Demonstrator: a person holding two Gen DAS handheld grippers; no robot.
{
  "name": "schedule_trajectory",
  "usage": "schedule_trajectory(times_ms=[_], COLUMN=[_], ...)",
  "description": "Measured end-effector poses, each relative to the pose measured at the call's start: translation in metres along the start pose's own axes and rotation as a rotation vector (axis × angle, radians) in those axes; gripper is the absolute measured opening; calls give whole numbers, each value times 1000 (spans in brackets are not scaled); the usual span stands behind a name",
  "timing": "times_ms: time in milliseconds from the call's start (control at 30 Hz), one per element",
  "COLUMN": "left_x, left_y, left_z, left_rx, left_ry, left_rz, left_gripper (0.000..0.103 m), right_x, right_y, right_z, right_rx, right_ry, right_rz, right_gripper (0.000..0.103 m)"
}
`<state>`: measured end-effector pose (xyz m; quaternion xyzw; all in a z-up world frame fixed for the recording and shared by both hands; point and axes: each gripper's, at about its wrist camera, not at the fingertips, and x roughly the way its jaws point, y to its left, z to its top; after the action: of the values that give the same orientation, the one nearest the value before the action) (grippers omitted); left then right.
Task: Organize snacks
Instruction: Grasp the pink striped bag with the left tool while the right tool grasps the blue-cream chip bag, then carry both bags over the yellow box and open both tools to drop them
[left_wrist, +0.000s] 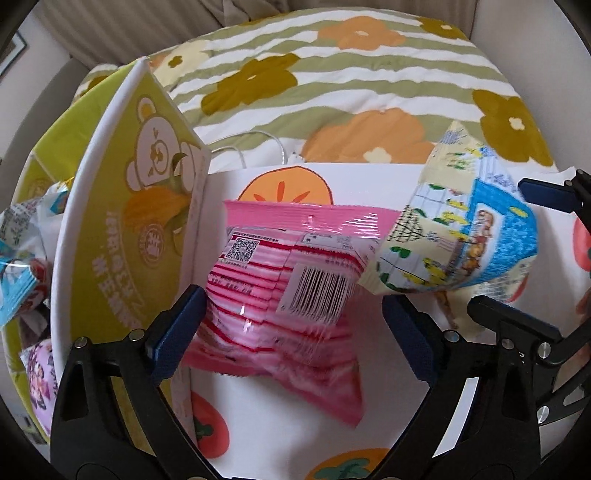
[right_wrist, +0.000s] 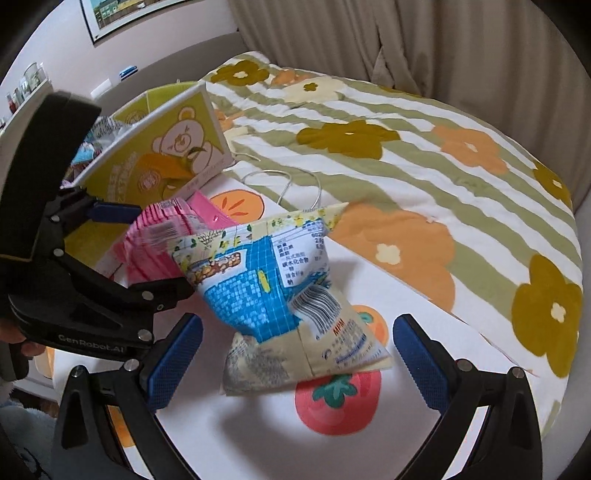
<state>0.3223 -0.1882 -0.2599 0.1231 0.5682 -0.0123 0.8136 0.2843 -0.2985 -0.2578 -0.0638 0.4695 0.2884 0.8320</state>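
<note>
A pink snack bag lies barcode up on a white fruit-print mat. My left gripper points down over it, open, with the bag between its blue pads; the left pad is at the bag's edge and the right pad stands clear. A blue and cream snack bag rests against the pink bag. My right gripper is open around it without touching. Each wrist view shows the other gripper: the right gripper and the left gripper.
A yellow-green carton with a bear print stands open just left of the pink bag, several snack bags inside. A floral bedspread lies beyond the mat. A white cable runs behind the bags.
</note>
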Motion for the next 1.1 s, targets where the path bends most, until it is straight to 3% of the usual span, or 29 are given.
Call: schedule_trajectory(times_ms=[133,233,400,433,467,700,967,1100], left_x=[7,13,14,15,15,8,-1,-14], left_y=[-5,-2,2,1,1,8,7,7], left_z=[-1,-4,-6,-7,-7,-10,-19,-18], left_rx=[47,71,83,88,89,50,32,23], left_ry=[15,32,25,22,22,30,17,-16], left_rz=[41,89,82,84,84,30,-1,-14], left_gripper=[94,78,74,71,62,58,58,58], right_x=[10,13,16,17,17,17,14,4], right_y=[-5,-8,-10,-10,-10,-11,-6,-5], right_z=[-1,-3,-2,-2,-3,-6,-9,-10], right_rx=[7,7,5,5,5,14,-18,0], right_ry=[11,16,11,10,11,9,10,10], right_rz=[22,33,40,42,43,40,20,15], right_gripper=[103,103,103,103,103,100,66,60])
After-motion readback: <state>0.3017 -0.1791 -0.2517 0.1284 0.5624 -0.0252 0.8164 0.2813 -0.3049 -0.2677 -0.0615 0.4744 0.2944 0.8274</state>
